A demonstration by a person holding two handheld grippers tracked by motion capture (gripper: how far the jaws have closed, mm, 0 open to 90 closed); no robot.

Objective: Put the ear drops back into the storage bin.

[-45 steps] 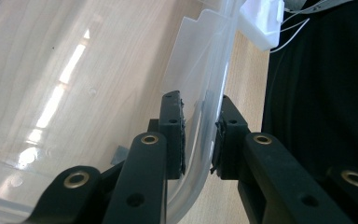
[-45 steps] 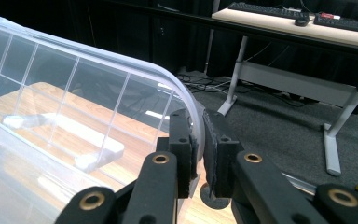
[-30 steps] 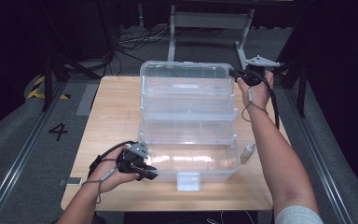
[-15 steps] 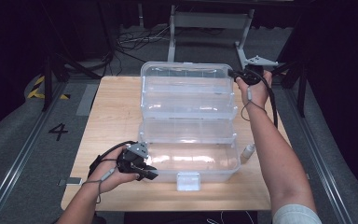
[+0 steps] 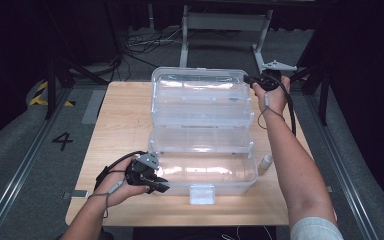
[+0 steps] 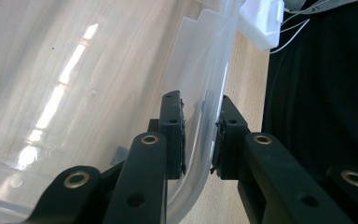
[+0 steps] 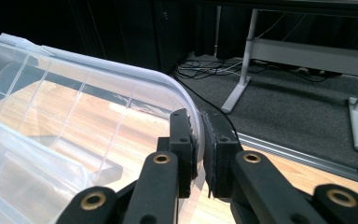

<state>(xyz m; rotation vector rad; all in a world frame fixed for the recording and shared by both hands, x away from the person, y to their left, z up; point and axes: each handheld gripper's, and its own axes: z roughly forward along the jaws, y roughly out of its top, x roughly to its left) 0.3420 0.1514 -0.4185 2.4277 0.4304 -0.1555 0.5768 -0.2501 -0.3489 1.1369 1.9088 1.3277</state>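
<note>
Left tool straddling, jaws apart, clear box near corner on worktop; right tool pinching far rim.

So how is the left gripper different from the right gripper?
The left gripper is at the near corner of the clear plastic box, low by the wooden table; the right gripper is at the far corner, up on the open lid's edge. The left gripper straddles the box's thin wall with a gap showing in the left gripper view; the right gripper is pinched tight on the rim. Both are black, hand-held and grip the same box.
</note>
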